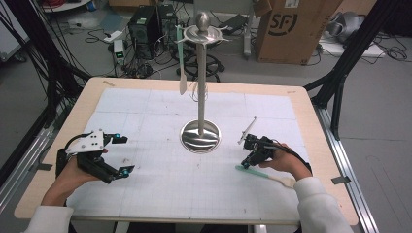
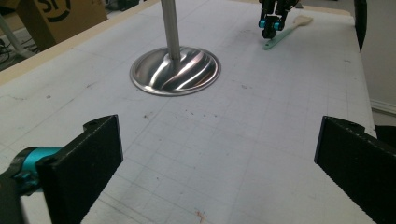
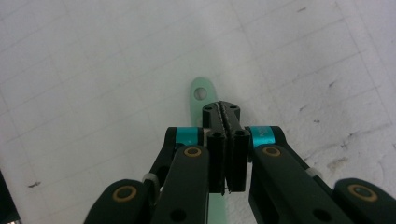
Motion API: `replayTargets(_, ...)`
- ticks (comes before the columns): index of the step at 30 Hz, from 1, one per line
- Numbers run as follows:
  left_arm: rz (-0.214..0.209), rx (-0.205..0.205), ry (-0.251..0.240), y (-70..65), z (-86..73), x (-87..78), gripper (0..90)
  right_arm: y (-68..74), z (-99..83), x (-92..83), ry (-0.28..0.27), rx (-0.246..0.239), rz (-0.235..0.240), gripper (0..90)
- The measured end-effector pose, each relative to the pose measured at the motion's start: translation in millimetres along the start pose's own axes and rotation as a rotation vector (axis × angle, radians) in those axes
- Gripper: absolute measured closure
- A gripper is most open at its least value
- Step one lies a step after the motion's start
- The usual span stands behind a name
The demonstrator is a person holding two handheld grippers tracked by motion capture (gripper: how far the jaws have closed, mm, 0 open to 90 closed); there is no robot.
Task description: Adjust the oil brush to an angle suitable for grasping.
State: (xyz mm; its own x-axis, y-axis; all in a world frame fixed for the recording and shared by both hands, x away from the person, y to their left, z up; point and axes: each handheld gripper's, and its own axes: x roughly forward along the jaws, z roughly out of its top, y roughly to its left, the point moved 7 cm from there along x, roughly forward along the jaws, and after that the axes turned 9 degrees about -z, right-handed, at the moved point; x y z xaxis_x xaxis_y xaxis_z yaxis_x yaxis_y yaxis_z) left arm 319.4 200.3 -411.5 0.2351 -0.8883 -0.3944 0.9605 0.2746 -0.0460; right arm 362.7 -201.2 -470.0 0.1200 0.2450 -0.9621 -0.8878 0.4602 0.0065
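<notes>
A spatula [image 1: 268,175] with a mint-green handle and a pale blade lies flat on the white gridded mat at the right. My right gripper [image 1: 247,165] is shut and points down right over the handle's holed end [image 3: 200,93]; the handle runs underneath the pressed-together jaws, and I see nothing between them. In the left gripper view the spatula [image 2: 286,33] lies far off under the right gripper [image 2: 268,31]. My left gripper [image 1: 124,155] rests at the table's left, open wide with only bare mat [image 2: 217,163] between its jaws.
A tall metal stand with a round polished base [image 1: 200,137] rises from the middle of the mat; another pale spatula [image 1: 181,63] hangs from its top. A thin metal utensil [image 1: 248,130] lies just beyond the right gripper. A cardboard box [image 1: 291,29] and cables sit on the floor behind.
</notes>
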Motion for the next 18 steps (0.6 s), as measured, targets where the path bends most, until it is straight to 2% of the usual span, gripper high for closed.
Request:
replayTargets(4,0.001,-0.002,0.001,-0.2,-0.3,-0.1,1.7,2.1,1.8,-3.7,-0.018,-0.005,0.002,83.7)
replayTargets(9,0.002,0.001,0.011,-1.1,-1.7,-0.7,1.7,2.7,3.3,-11.0,-0.046,-0.015,0.014,72.6)
replayTargets(14,0.007,0.0,0.008,0.8,-1.2,-0.9,1.6,3.0,6.3,-21.4,-0.101,-0.018,0.001,50.1)
replayTargets(16,0.008,-0.004,0.006,1.6,-1.1,-0.6,1.7,6.5,4.6,-26.5,-0.106,-0.043,0.011,34.7)
replayTargets(18,0.009,-0.007,0.004,2.8,-1.3,-0.3,1.7,8.7,2.9,-29.9,-0.112,-0.063,-0.004,24.9)
